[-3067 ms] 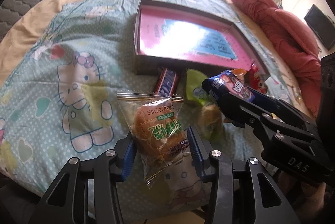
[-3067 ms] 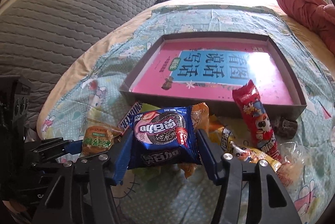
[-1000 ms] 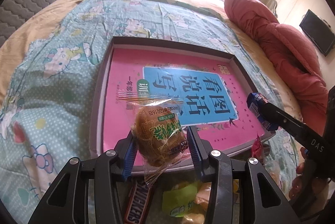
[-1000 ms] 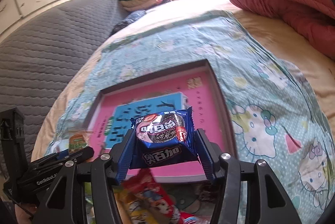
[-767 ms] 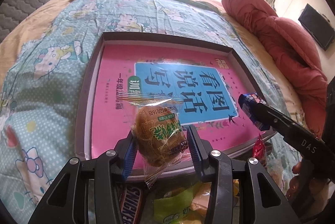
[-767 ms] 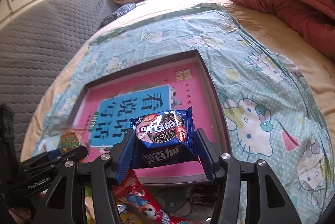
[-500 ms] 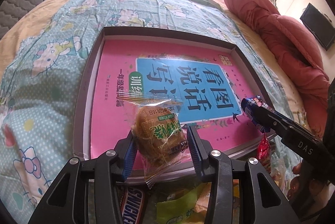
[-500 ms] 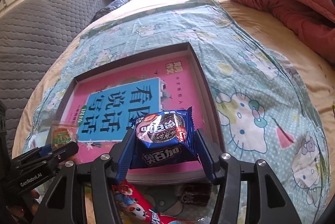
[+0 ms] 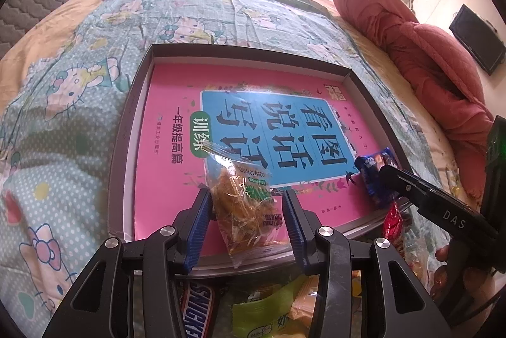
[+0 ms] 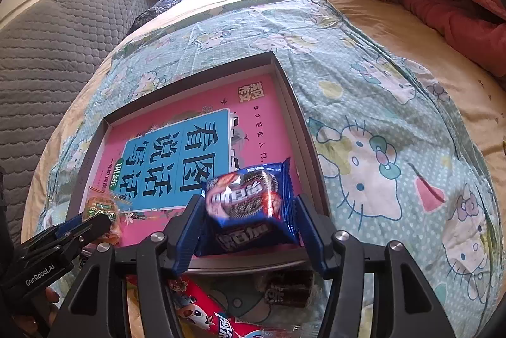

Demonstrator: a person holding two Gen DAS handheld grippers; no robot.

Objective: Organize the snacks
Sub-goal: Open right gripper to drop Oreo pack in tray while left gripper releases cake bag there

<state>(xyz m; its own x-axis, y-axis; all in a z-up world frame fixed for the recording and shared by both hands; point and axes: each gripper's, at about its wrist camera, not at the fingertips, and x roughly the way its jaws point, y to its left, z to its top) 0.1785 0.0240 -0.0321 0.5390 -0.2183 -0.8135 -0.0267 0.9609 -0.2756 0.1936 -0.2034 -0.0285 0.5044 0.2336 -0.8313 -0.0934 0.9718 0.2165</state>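
Observation:
A dark grey shallow tray (image 9: 120,148) with a pink and blue book (image 9: 284,123) lying in it rests on the cartoon-cat bedsheet. My left gripper (image 9: 245,195) is shut on a clear-wrapped brown bun packet (image 9: 243,211), which hangs tilted over the tray's near edge. My right gripper (image 10: 249,202) is shut on a blue cookie packet (image 10: 249,195), tilted and blurred, above the tray's (image 10: 303,129) near right corner. Each view shows the other gripper from the side: the right gripper (image 9: 389,173) with its cookie packet (image 9: 373,170), the left gripper (image 10: 104,221) with the bun packet (image 10: 101,208).
Loose snacks lie in front of the tray: a Snickers bar (image 9: 196,312), a green packet (image 9: 262,322), a long red packet (image 10: 202,312) and a dark wrapped snack (image 10: 287,287). A red blanket (image 9: 427,59) is heaped at the right, a grey quilted headboard (image 10: 47,53) at the left.
Both packets have tipped sideways between their pads, and the cookie packet is now blurred. The tray sits slightly nearer in both views. Neither gripper's jaws have visibly widened.

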